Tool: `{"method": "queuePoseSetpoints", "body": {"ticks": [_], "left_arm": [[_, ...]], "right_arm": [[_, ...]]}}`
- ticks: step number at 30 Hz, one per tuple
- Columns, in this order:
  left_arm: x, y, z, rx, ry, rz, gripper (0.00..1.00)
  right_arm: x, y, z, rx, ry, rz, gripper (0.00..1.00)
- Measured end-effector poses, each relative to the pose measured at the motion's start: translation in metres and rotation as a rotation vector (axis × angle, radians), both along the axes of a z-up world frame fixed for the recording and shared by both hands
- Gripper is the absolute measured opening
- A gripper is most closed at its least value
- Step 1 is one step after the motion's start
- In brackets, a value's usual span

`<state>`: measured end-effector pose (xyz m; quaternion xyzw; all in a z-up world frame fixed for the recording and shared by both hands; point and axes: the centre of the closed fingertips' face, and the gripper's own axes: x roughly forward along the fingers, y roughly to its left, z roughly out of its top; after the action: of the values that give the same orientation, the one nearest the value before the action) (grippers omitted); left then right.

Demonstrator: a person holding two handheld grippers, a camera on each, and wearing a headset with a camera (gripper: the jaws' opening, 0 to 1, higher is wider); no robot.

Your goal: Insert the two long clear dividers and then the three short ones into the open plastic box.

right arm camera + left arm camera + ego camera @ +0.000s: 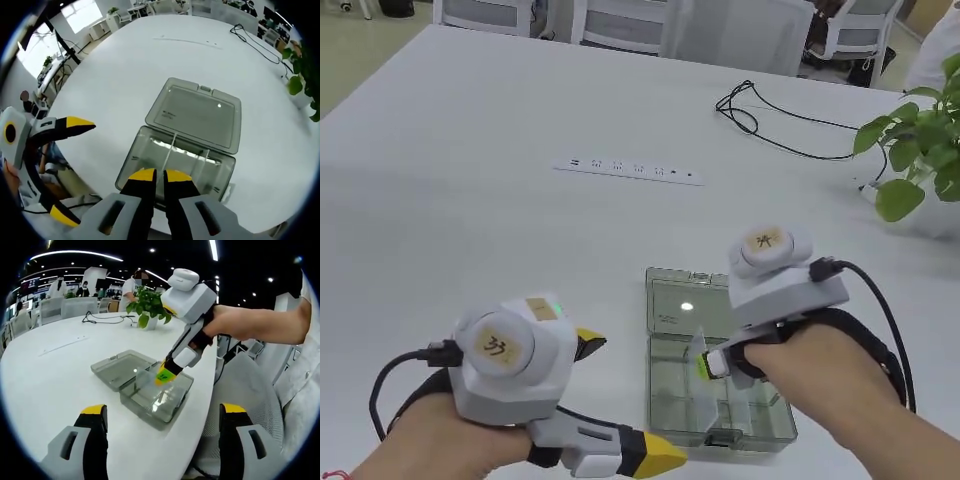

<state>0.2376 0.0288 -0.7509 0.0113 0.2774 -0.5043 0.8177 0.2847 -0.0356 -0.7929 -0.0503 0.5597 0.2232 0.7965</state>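
Observation:
The open clear plastic box [670, 395] lies on the white table, with its lid [685, 300] flat on the far side. My right gripper [704, 367] hangs over the box's base, shut on a thin clear divider [698, 346] that stands on edge and reaches down into the base. In the right gripper view the jaws [160, 175] pinch the divider [169, 150] above the box [150, 145]. Other clear dividers stand inside; how many I cannot tell. My left gripper [628, 398] waits open and bare just left of the box [165, 407], and looks across at the right gripper [165, 375].
A white power strip [628, 170] lies mid-table beyond the box. A black cable [770, 125] loops at the far right near a potted plant [920, 150]. Chairs [620, 25] line the far edge. The table's near edge runs close behind the box.

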Motion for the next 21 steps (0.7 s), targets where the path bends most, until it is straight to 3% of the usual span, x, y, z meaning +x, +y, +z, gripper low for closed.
{"method": "queuePoseSetpoints", "body": {"ticks": [8, 21], "left_arm": [[0.0002, 0.0, -0.0003, -0.005, 0.002, 0.002, 0.94], [0.0001, -0.0003, -0.0017, 0.002, 0.001, -0.004, 0.95]], "right_arm": [[-0.0005, -0.0009, -0.0001, 0.036, 0.009, -0.045, 0.07], [-0.0025, -0.0017, -0.0041, 0.024, 0.006, -0.023, 0.07]]}}
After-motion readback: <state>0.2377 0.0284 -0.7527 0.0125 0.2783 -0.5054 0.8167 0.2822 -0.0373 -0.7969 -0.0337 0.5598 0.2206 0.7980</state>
